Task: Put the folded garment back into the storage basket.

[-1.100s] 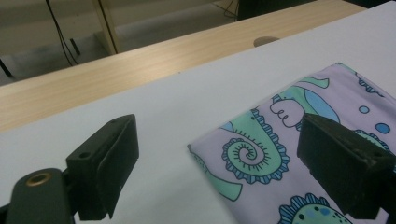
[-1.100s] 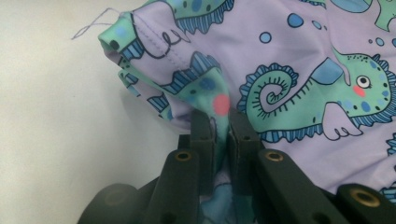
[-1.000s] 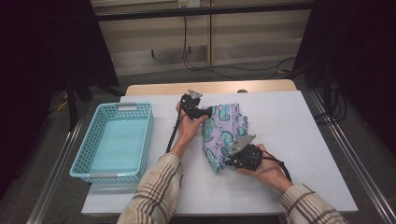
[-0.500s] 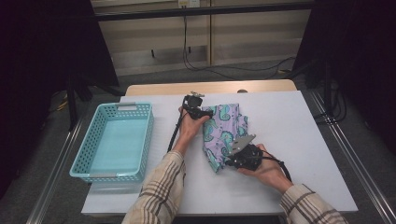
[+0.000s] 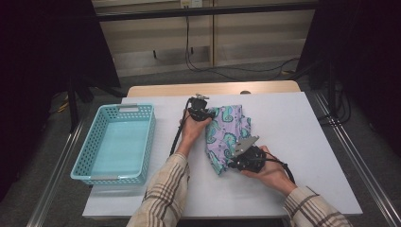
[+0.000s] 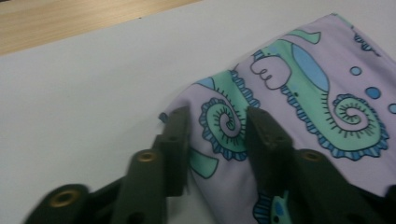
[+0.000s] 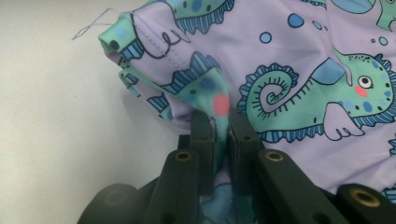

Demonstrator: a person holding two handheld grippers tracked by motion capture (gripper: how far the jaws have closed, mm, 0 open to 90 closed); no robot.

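A lilac cloth (image 5: pixel 229 127) printed with green seahorses lies folded in the middle of the white table (image 5: pixel 307 142). My left gripper (image 5: pixel 209 117) is at its far left corner. In the left gripper view, that gripper (image 6: pixel 217 130) straddles the corner of the cloth (image 6: pixel 317 93), which lies flat between the jaws. The jaws have just been closing and a gap still shows. My right gripper (image 5: pixel 227 164) is at the cloth's near edge. In the right gripper view, it (image 7: pixel 222 126) is shut on a pinched fold of the cloth (image 7: pixel 303 56).
A turquoise plastic basket (image 5: pixel 90 142) stands empty at the table's left side. A wooden strip (image 5: pixel 213 89) runs along the table's far edge. Cables trail from both grippers across the table.
My left gripper has shifted slightly nearer, onto the cloth's far left corner. The right hand and the cloth have stayed where they were.
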